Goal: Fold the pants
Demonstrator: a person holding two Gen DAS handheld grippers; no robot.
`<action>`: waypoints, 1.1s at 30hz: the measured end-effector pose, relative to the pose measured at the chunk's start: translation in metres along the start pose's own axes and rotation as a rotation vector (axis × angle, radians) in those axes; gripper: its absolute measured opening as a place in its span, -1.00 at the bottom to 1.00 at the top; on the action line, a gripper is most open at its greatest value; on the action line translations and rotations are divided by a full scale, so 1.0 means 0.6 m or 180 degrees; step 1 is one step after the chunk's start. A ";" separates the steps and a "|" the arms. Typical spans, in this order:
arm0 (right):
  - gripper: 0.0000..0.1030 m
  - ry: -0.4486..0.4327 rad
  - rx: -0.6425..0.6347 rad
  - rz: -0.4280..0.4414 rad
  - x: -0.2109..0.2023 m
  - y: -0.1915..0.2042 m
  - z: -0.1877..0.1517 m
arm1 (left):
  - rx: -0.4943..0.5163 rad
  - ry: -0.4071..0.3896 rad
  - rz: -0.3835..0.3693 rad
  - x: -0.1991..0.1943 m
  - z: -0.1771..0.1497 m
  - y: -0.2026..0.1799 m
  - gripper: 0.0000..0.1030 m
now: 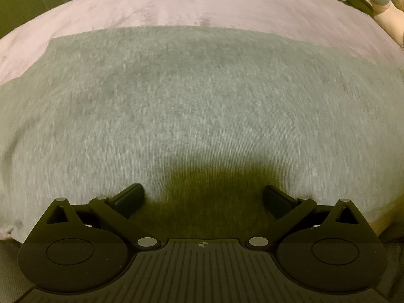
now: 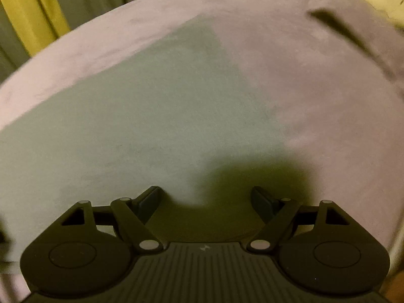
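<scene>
Grey knit pants (image 1: 192, 106) lie flat on a pink blanket (image 1: 176, 2) and fill most of the left wrist view. My left gripper (image 1: 203, 197) is open and empty, hovering just over the near part of the fabric. In the right wrist view the pants (image 2: 141, 116) cover the left and middle, with their right edge running diagonally against the pink blanket (image 2: 315, 80). My right gripper (image 2: 205, 199) is open and empty above that edge, casting a dark shadow (image 2: 252, 179) on the cloth.
Pale soft toys and string (image 1: 383, 7) sit at the far right past the blanket. A yellow curtain (image 2: 32, 15) hangs at the far left. A dark strip (image 2: 335, 25) lies on the blanket at the far right.
</scene>
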State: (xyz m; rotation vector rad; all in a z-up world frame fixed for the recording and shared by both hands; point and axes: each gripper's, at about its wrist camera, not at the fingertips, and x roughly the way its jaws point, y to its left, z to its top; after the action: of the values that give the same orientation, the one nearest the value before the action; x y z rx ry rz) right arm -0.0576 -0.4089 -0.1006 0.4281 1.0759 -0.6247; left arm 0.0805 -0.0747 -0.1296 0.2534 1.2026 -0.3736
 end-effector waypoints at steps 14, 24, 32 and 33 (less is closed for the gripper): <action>0.62 -0.0053 0.0809 0.0318 0.010 -0.118 -0.014 | 0.0110 -0.0019 -0.0076 -0.041 0.033 -0.071 1.00; -0.19 -0.0203 0.0886 0.0507 0.008 -0.139 -0.007 | 0.0365 -0.0036 -0.0544 -0.045 0.073 -0.168 1.00; 0.27 -0.0211 0.1054 0.0714 0.013 -0.157 -0.015 | 0.0384 0.0196 -0.0622 -0.006 0.071 -0.190 1.00; 0.11 -0.0238 0.1054 0.0735 0.012 -0.155 -0.015 | 0.0375 0.0216 -0.0629 -0.005 0.071 -0.190 1.00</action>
State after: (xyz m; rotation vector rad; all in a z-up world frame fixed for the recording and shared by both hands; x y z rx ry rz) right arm -0.1224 -0.4751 -0.1135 0.7985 0.8375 -0.6085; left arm 0.0689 -0.1945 -0.1118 0.2510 1.2780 -0.6133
